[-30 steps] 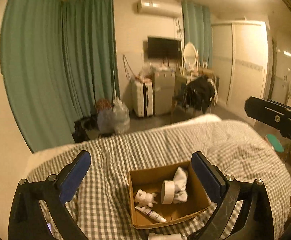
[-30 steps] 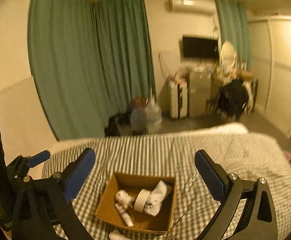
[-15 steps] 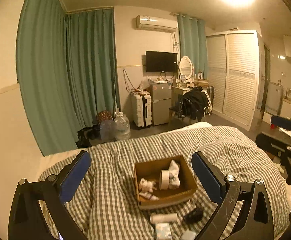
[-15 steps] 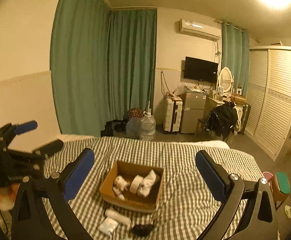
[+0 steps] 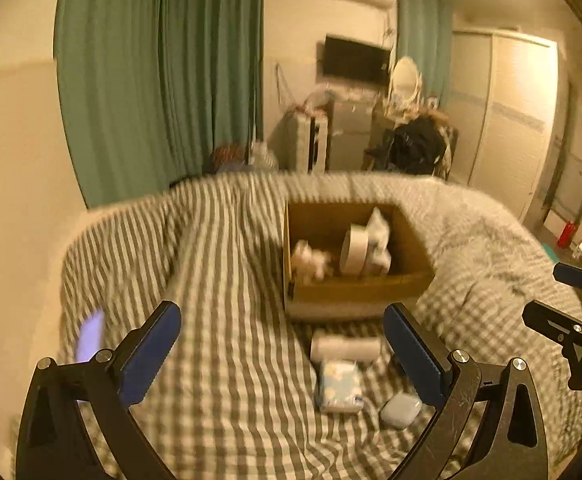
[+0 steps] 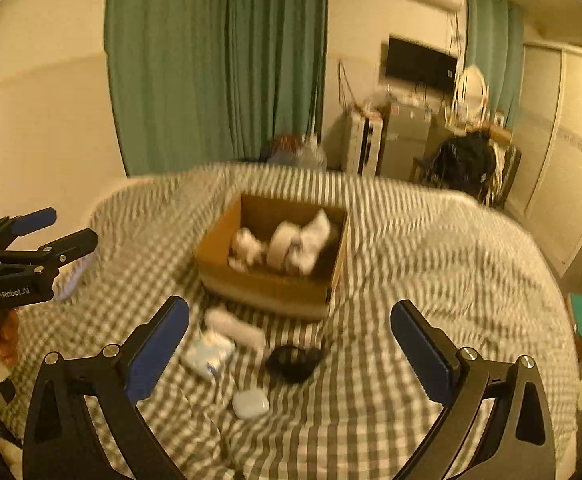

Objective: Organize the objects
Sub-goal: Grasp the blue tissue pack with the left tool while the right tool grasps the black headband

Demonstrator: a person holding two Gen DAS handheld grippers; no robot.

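Note:
A brown cardboard box point(image 5: 355, 288) point(image 6: 271, 284) sits on the checked bed cover, holding a tape roll point(image 5: 353, 250), a white soft toy point(image 5: 309, 262) and white cloth. In front of it lie a white tube point(image 5: 345, 349) point(image 6: 235, 326), a tissue pack point(image 5: 339, 386) point(image 6: 207, 354), a small pale case point(image 5: 399, 410) point(image 6: 251, 403) and a black object point(image 6: 293, 360). My left gripper point(image 5: 283, 356) stands open above the bed, short of these items. My right gripper point(image 6: 291, 352) is open too, with the loose items between and beyond its fingers. Neither holds anything.
A lit phone point(image 5: 89, 336) lies on the bed at the left. Beyond the bed are green curtains point(image 5: 159, 76), a suitcase point(image 5: 311, 144), a chair with dark clothes point(image 5: 415, 144) and a white wardrobe point(image 5: 507, 120). A stool point(image 6: 581, 322) stands at the bed's right.
Both views have tipped down and closer to the bed; the box and loose items now look larger and nearer. Both grippers stay open and empty.

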